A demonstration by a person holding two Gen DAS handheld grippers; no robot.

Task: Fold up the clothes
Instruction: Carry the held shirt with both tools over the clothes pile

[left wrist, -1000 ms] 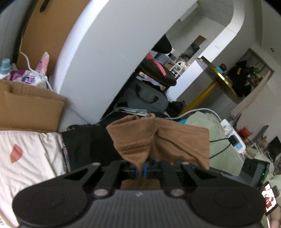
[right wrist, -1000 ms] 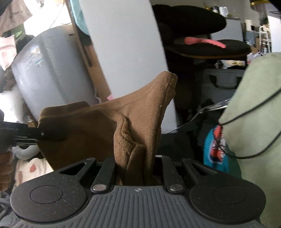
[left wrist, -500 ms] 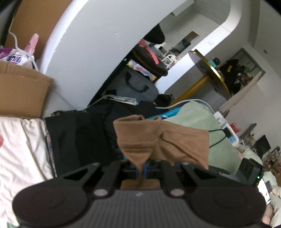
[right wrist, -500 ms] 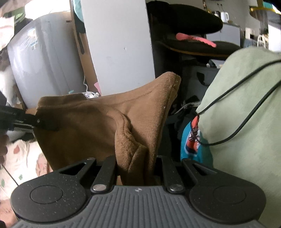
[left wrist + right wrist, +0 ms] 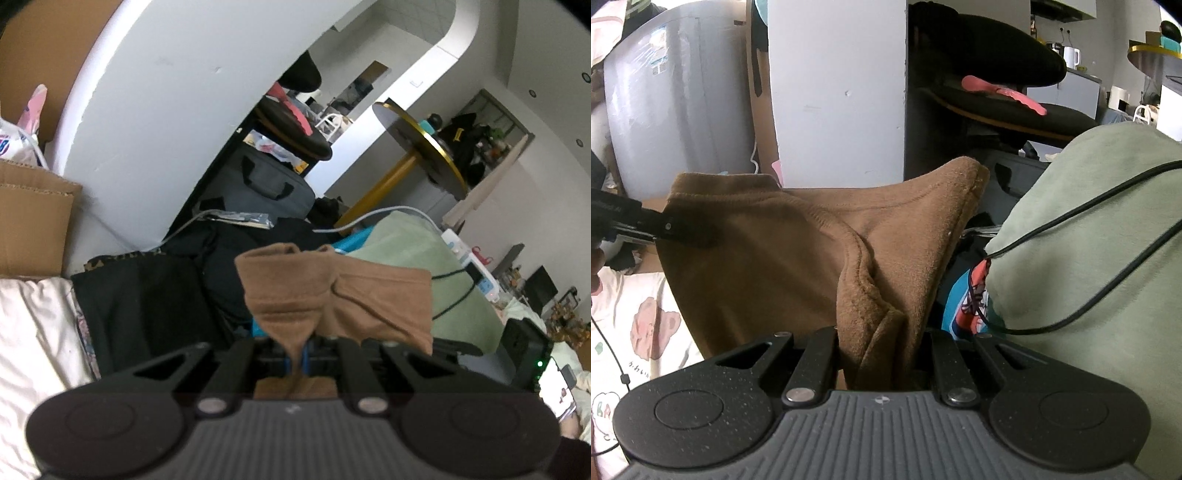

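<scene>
Both grippers, left [image 5: 297,354] and right [image 5: 882,343], stay clamped on the brown garment [image 5: 798,258] and have sunk lower, seemingly to lay it down for folding.

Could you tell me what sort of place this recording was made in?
Probably a cluttered home living space: a gold-rimmed round table, a dark bag, a cardboard box, and clothes piled around the brown garment.

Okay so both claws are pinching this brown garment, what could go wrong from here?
1. The left claw grips only a thin pinch of the brown garment; that corner may slip free.
2. The black cable lying over the green blanket sits close beside the right claw and could snag.
3. The garment might settle on the dark clothes pile instead of a clear spot.
</scene>
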